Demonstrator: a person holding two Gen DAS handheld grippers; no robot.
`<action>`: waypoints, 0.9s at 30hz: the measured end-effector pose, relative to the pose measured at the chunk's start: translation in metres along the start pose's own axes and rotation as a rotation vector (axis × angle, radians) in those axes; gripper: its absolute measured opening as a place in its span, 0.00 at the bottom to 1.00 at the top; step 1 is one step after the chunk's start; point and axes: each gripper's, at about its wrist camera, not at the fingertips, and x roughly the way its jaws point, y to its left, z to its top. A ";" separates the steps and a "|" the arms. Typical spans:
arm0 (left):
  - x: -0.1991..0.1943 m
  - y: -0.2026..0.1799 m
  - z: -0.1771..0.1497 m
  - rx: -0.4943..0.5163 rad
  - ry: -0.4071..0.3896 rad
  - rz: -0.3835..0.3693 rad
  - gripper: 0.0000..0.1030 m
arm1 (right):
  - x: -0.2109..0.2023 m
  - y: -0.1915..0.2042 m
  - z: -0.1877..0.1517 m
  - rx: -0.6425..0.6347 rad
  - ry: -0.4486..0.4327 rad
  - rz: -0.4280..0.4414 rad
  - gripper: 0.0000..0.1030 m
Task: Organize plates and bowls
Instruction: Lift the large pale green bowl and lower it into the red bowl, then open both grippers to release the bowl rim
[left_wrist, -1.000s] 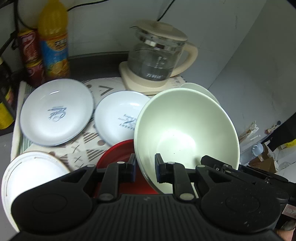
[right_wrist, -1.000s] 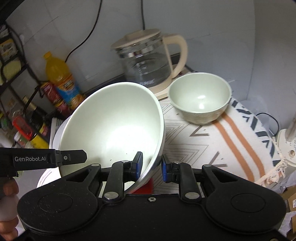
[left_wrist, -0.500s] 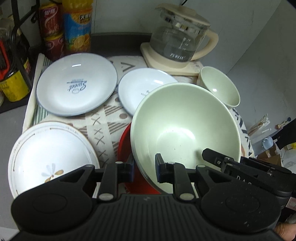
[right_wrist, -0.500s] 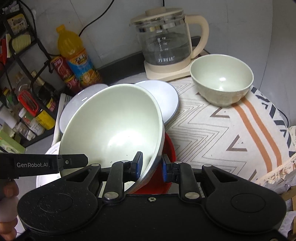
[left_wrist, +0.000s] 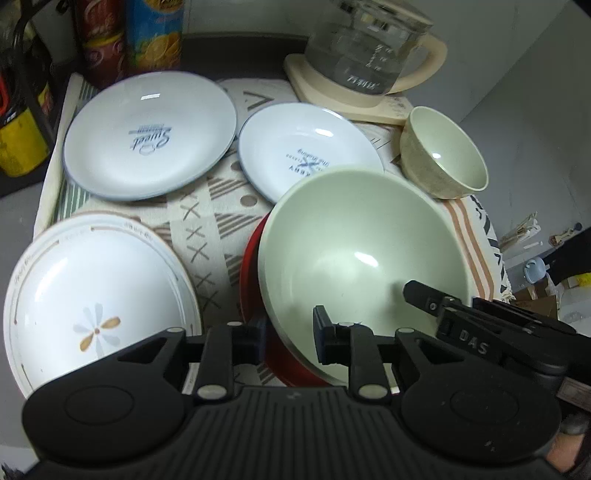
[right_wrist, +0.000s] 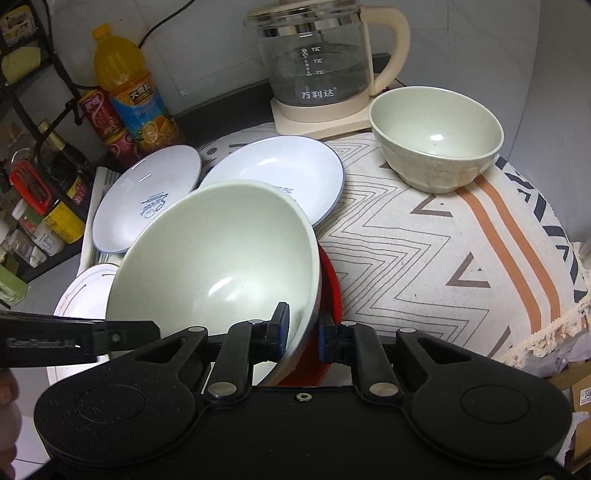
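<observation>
Near the counter's front edge, the large green bowl (right_wrist: 218, 254) hangs tilted over the red plate (right_wrist: 330, 288), its rim pinched by both the left claw (left_wrist: 288, 332) and right claw (right_wrist: 303, 330). Lower it level, centred, releasing together.

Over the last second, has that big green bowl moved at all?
Yes. The big green bowl has come down toward the red plate, dropping away from the kettle.

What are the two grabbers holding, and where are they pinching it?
Both hold the big green bowl by its near rim: the left gripper and the right gripper each clamp that rim.
</observation>
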 end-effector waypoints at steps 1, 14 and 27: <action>-0.002 0.000 0.002 0.004 -0.005 0.010 0.22 | 0.001 0.000 0.000 0.003 0.001 -0.003 0.14; -0.014 0.002 0.023 0.022 -0.069 0.037 0.33 | -0.005 0.005 0.008 -0.033 -0.013 0.028 0.22; -0.003 -0.032 0.046 0.098 -0.109 0.007 0.47 | -0.035 -0.026 0.019 0.056 -0.108 0.024 0.30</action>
